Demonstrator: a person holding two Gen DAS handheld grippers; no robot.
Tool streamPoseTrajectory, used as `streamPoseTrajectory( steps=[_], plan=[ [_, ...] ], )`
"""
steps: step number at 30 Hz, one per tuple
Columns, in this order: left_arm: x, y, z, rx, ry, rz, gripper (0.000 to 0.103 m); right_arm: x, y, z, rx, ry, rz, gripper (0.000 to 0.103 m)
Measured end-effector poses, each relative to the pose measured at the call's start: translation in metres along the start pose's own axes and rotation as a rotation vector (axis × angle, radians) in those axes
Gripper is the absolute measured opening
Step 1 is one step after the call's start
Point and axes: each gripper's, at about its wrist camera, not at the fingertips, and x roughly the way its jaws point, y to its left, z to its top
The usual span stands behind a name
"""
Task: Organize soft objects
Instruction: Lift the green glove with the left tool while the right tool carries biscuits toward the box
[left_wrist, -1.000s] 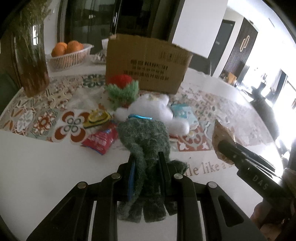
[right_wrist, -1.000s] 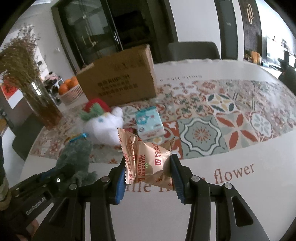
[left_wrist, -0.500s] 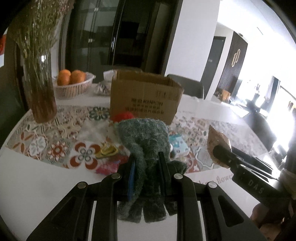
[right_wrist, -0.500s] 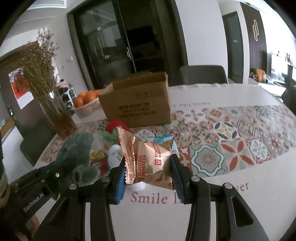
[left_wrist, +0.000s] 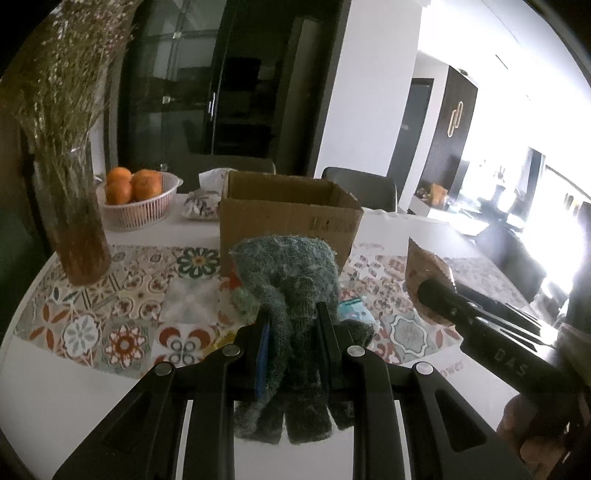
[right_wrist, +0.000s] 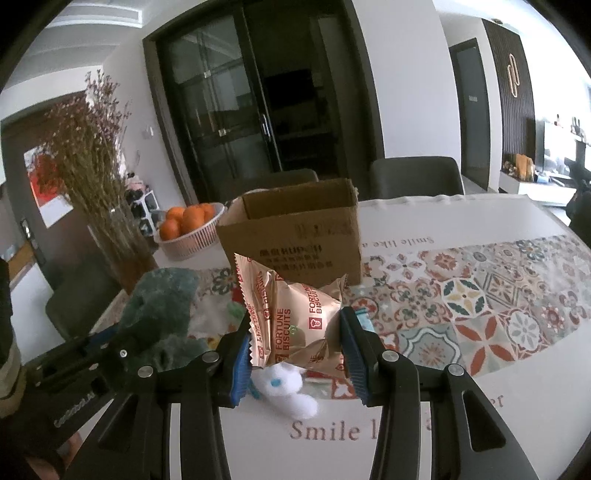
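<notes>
Both grippers are black with silver screws and blue pads; left gripper (left_wrist: 291, 343), right gripper (right_wrist: 297, 354)

Packet (right_wrist: 295, 325): "FORTUNE BISCUITS"; tablecloth (right_wrist: 461, 369), partly hidden: "Smile".

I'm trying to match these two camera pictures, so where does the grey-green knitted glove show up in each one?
Left wrist: grey-green knitted glove at lower centre, clamped in the left gripper.
Right wrist: the glove at left of centre, beside the fortune biscuit packet.
Shared landmark: the open cardboard box behind it.
</notes>
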Motion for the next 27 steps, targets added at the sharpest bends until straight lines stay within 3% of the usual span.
streamPoseTrajectory(
  steps=[17,27],
  plan=[
    [0.026,0.007,0.064,0.026,-0.088,0.01,0.022,0.033,0.004,0.064,0.012,-0.064,0.059,0.045],
    [0.058,0.011,0.101,0.047,-0.083,0.017,0.022,0.073,-0.001,0.108,0.017,-0.061,0.095,0.045]
  ],
)
